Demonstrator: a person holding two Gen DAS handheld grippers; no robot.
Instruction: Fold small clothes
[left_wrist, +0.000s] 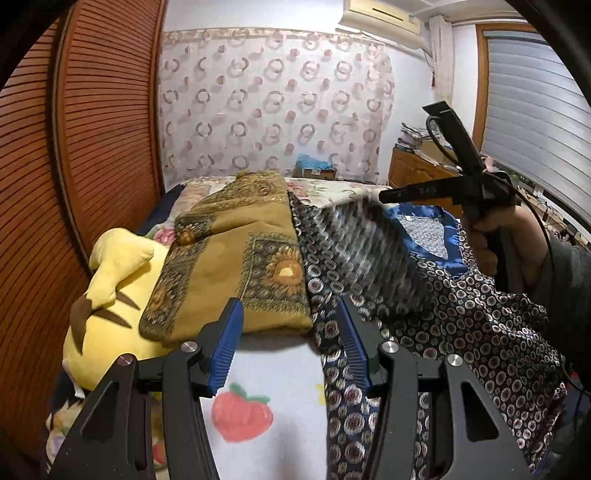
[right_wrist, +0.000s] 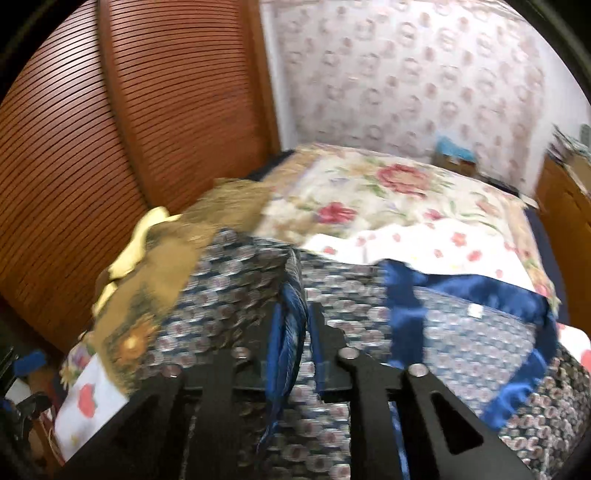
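Observation:
A dark blue garment with small circle print (left_wrist: 461, 325) lies spread on the bed, its shiny blue lining (left_wrist: 424, 229) showing near the collar. My right gripper (left_wrist: 388, 195) is shut on a fold of this garment and lifts it; the lifted part is blurred. In the right wrist view the fingers (right_wrist: 293, 321) pinch the garment's blue edge (right_wrist: 291, 295). My left gripper (left_wrist: 291, 343) is open and empty, low over the white fruit-print blanket (left_wrist: 266, 376), with the garment's left edge beside its right finger.
A folded ochre sunflower-print cloth (left_wrist: 240, 258) lies left of the garment. A yellow plush toy (left_wrist: 110, 295) sits at the bed's left edge by the brown slatted wardrobe door (left_wrist: 92, 147). A floral quilt (right_wrist: 388, 199) covers the far bed. A wooden cabinet (left_wrist: 417, 170) stands at right.

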